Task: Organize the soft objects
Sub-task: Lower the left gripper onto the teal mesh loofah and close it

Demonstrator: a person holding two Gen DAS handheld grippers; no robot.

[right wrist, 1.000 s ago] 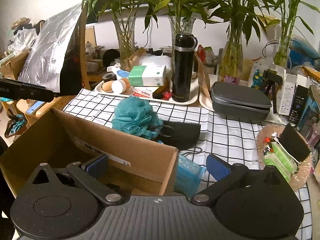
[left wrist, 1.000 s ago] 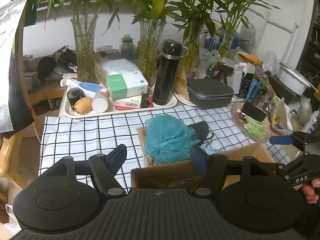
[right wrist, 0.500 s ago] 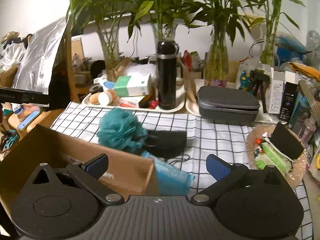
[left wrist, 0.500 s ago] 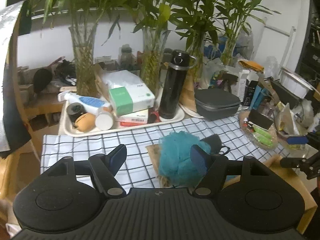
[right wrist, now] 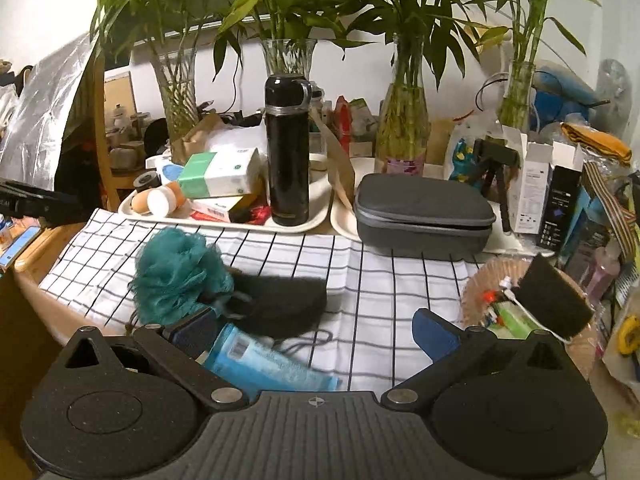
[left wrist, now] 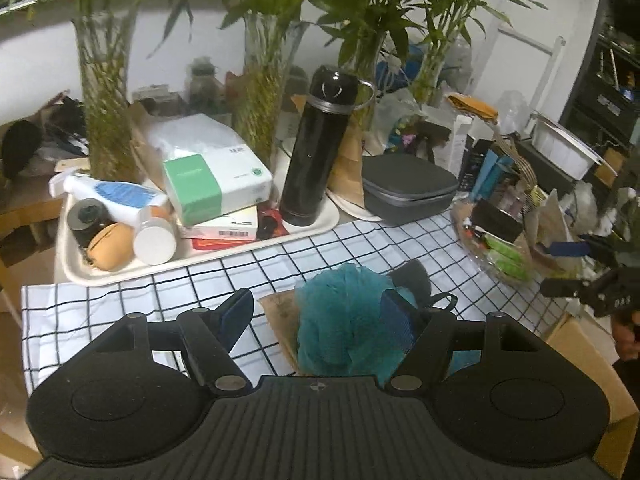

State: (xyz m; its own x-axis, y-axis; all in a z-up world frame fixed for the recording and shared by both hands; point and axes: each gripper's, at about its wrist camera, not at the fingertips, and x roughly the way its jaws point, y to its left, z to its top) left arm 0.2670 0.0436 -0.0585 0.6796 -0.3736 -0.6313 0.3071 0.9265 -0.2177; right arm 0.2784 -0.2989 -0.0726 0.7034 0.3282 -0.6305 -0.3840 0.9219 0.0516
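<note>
Both grippers stood released, nothing btw the pads: left gripper (left wrist: 318, 314) w/ the teal puff (left wrist: 344, 316) ahead of it, right gripper (right wrist: 316, 330) over the blue tube (right wrist: 268, 364). Since a sec ago both had slid off the box (left wrist: 592, 344) twd the puff, tube & black pouch (right wrist: 280, 300) on the checked cloth (right wrist: 400, 280). Looked like pickup was next. Both pointed downward.

The teal bath pouf (left wrist: 344, 312) is partly hidden behind the left gripper's right finger. A blue tube (right wrist: 268, 364) disappears under the right gripper's body. The cardboard box (left wrist: 588, 356) is cut off at the right edge. Labels on the tissue pack (left wrist: 216, 184) are too blurred to read.
</note>
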